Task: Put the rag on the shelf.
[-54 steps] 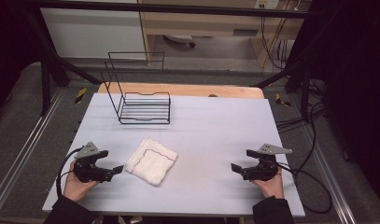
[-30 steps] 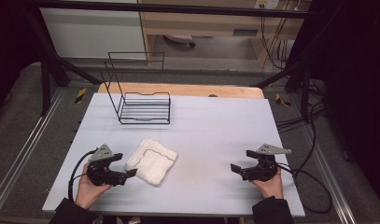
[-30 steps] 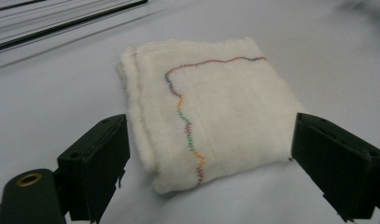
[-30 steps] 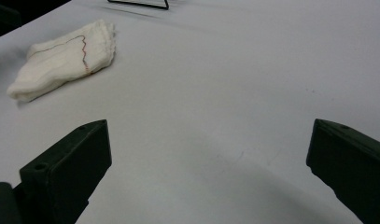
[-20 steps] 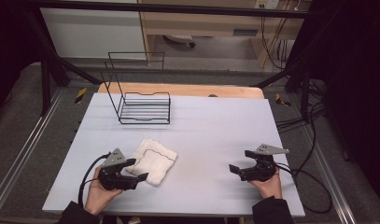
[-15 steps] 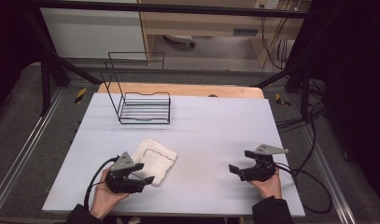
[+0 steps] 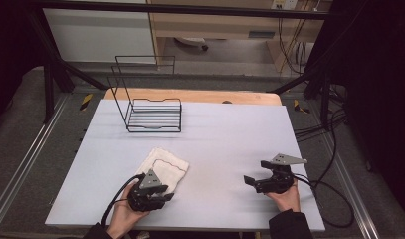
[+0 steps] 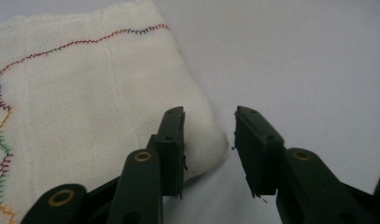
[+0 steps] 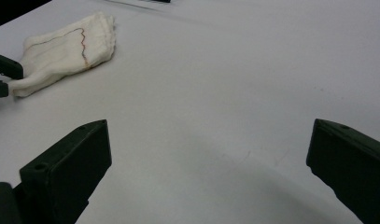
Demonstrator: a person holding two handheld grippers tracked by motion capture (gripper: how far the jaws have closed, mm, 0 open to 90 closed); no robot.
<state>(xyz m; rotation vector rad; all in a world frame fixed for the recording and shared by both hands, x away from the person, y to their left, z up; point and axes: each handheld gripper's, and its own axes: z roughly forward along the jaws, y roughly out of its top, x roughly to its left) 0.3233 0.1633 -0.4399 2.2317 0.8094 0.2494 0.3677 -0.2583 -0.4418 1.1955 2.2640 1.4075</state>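
Note:
A folded white cloth (image 7: 165,167) with a coloured stitched line lies on the pale table (image 7: 230,129), left of centre. My left gripper (image 7: 167,194) sits at the cloth's near corner. In the left gripper view the cloth (image 8: 85,93) pokes its rounded corner between the jaws of the left gripper (image 8: 208,135). They have just been closing, and a gap still shows on the right side. My right gripper (image 7: 250,180) rests near the front right, jaws wide apart and holding nothing. From the right gripper (image 9: 208,140) the cloth (image 9: 66,46) lies far off to the left.
A black wire rack (image 7: 152,114) stands at the back left of the table. Cables trail off the table's right side (image 7: 329,189). A wooden edge (image 7: 200,95) runs behind the table.
My left gripper moved right along the front of the table to the cloth's near corner, and its jaws narrowed. The right gripper and the cloth stayed put.

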